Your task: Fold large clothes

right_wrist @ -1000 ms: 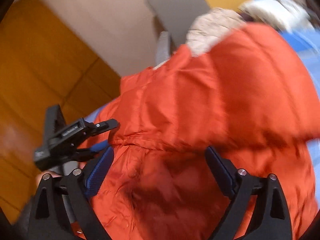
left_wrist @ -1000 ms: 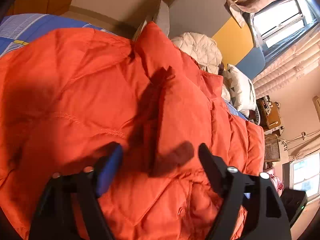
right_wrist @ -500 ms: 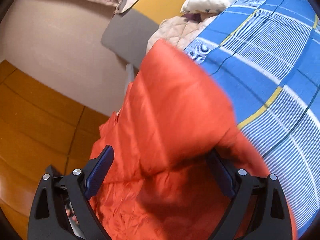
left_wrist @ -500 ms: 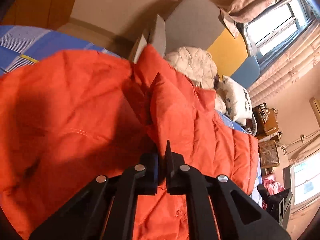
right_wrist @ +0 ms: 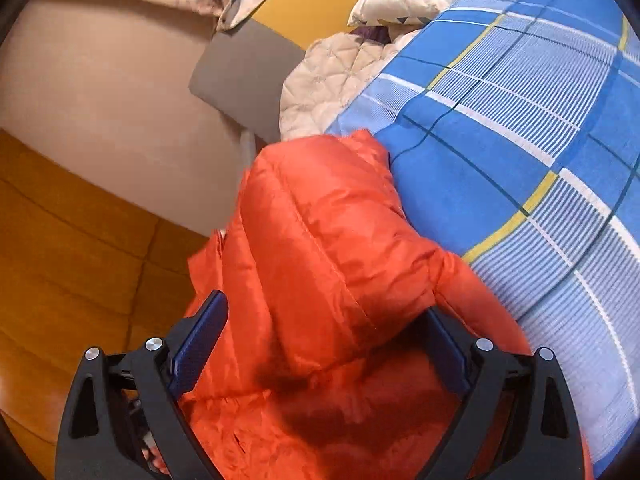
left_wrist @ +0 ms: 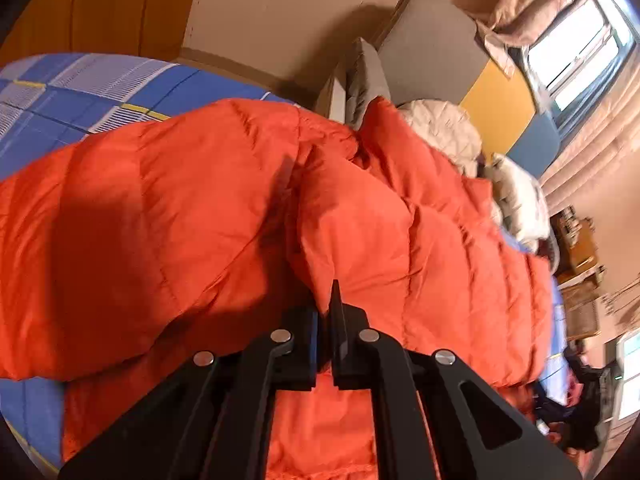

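A large orange puffer jacket lies spread over the bed, bunched into ridges. My left gripper is shut on a raised fold of it, and the fabric stands up from between the closed jaws. In the right wrist view a padded part of the same jacket hangs over the bed's edge. My right gripper is open wide around it, with orange fabric filling the gap and draped over the right finger. The pads do not press on it.
The bed has a blue checked sheet, also visible in the left wrist view. A grey cushion, a cream quilt and a pillow sit at the bed's head. Wooden floor lies beside the bed.
The left jaws closed on a fold of the jacket and moved along with it. The right gripper swung and rolled to the jacket's edge, staying open.
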Tool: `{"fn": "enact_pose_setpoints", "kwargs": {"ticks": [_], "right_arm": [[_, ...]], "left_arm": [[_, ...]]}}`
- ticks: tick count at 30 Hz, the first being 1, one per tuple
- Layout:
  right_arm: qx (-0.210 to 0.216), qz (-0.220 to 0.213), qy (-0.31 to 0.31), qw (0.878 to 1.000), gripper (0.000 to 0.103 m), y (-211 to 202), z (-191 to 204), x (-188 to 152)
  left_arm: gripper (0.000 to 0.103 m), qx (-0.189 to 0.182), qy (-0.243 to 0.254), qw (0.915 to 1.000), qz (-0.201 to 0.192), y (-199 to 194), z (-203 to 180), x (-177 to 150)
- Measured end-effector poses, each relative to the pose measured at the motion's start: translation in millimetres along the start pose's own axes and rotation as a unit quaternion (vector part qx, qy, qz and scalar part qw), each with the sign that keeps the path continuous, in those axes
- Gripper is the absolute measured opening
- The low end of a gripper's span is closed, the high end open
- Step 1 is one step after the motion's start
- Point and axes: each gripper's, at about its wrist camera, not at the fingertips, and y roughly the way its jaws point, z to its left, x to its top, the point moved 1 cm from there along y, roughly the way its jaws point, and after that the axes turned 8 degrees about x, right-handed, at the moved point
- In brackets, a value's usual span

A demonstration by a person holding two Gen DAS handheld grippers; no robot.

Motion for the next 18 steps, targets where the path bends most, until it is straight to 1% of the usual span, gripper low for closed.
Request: {"fn": "enact_pose_setpoints", "kwargs": {"ticks": [2, 3, 5, 7, 9, 13, 15, 18], "right_arm": [[-0.010, 0.026, -0.025, 0.999, 0.092, -4.4, 9.0, -6.6], [-0.007, 0.036, -0.044, 0.998, 0.092, -8.2, 16.8, -10.8], [-0.003, 0.039, -0.081, 0.996, 0.092, -16.0, 33.7, -14.5], [-0.008, 0.033, -0.112, 0.993, 0.092, -17.0, 48.9, -10.7], [-0.029, 0.027, -0.142, 0.989, 0.092, -6.9, 61.6, -1.5], [-0.077, 0.036, -0.166, 0.983, 0.092, 28.6, 66.9, 17.8], [-0.113, 0.046, -0.172, 0.977, 0.092, 50.8, 62.6, 24.4], [-0.146, 0.056, -0.174, 0.972, 0.090, 70.8, 51.2, 22.9]], "left_arm": [[0.004, 0.004, 0.007, 1.0000, -0.003, -1.3, -0.3, -0.4], [0.004, 0.002, 0.008, 1.0000, -0.005, -3.0, -0.1, -0.5], [0.004, 0.005, 0.018, 0.9997, -0.015, -6.2, -2.4, 1.2], [0.004, 0.007, 0.027, 0.9994, -0.020, -8.0, -5.2, -0.6], [0.004, 0.009, 0.031, 0.9992, -0.023, -9.1, -5.2, -1.9], [0.004, 0.013, 0.038, 0.9989, -0.025, -11.4, -3.1, -7.7], [0.005, 0.022, 0.048, 0.9982, -0.028, -11.8, -3.5, -10.2], [0.005, 0.028, 0.044, 0.9983, -0.023, -6.5, 0.1, -10.6]]}}
